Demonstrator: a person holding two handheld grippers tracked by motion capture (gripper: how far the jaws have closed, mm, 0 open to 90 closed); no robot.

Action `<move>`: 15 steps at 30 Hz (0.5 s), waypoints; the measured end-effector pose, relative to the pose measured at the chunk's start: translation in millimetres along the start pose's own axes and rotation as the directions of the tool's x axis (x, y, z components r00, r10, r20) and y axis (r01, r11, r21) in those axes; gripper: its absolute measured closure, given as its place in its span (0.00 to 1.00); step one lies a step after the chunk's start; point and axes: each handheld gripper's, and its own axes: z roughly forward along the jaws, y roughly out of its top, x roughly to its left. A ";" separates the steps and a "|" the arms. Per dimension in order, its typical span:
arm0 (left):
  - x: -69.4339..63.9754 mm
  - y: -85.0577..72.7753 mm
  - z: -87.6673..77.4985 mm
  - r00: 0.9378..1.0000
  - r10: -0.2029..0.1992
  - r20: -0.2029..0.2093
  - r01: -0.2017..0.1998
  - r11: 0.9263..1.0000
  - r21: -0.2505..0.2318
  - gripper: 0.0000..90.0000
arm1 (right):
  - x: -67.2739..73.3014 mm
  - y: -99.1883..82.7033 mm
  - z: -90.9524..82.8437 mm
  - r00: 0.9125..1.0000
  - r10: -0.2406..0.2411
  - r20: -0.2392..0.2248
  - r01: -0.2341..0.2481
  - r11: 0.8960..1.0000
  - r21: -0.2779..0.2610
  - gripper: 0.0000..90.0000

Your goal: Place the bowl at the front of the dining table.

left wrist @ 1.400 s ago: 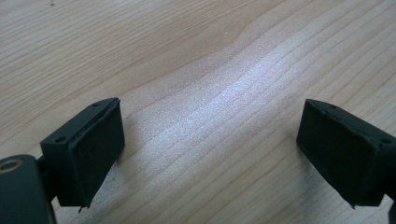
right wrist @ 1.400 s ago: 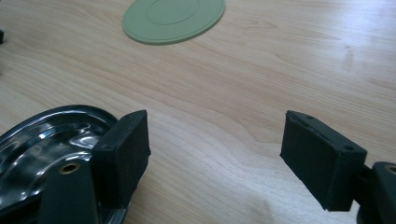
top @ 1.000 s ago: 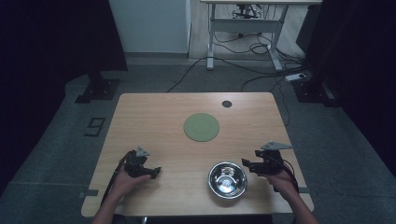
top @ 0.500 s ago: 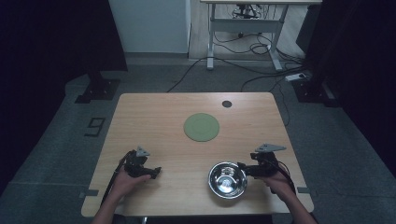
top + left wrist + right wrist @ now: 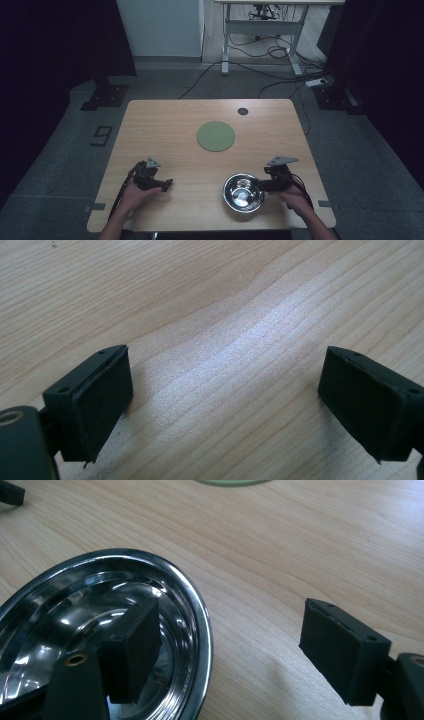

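A shiny steel bowl [image 5: 243, 192] stands on the wooden table [image 5: 165, 130] near the front right. My right gripper [image 5: 261, 185] is at the bowl's right side, open. In the right gripper view [image 5: 230, 625] one jaw hangs inside the bowl [image 5: 60, 610] and the other outside, with the rim [image 5: 202, 625] between them and neither pad pressing on it. A flat green round mat [image 5: 216, 136] lies at the table's middle. My left gripper [image 5: 166, 184] rests at the front left, open over bare wood [image 5: 225, 370].
A small black disc [image 5: 243, 111] sits near the table's far edge. The green mat's edge [image 5: 230, 481] shows beyond the bowl in the right gripper view. Cables and a desk frame [image 5: 260, 40] lie on the floor behind the table.
My right gripper has shifted left toward the bowl and now straddles its rim. The left gripper has stayed where it was.
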 end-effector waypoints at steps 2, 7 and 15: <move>0.0 0.0 0.0 1.000 0.000 0.000 0.000 1.000 0.000 0.08 | 1.0 -0.3 1.7 1.000 -0.005 -0.001 0.005 1.000 0.007 0.27; -0.3 0.0 0.0 1.000 0.000 -0.001 0.000 1.000 0.000 0.08 | 3.7 -1.0 7.7 1.000 -0.016 0.000 0.016 0.999 0.035 0.27; -0.3 -0.1 0.0 1.000 0.000 0.000 0.000 1.000 -0.001 0.08 | 7.6 -3.2 15.9 0.999 -0.034 0.003 0.034 0.996 0.076 0.27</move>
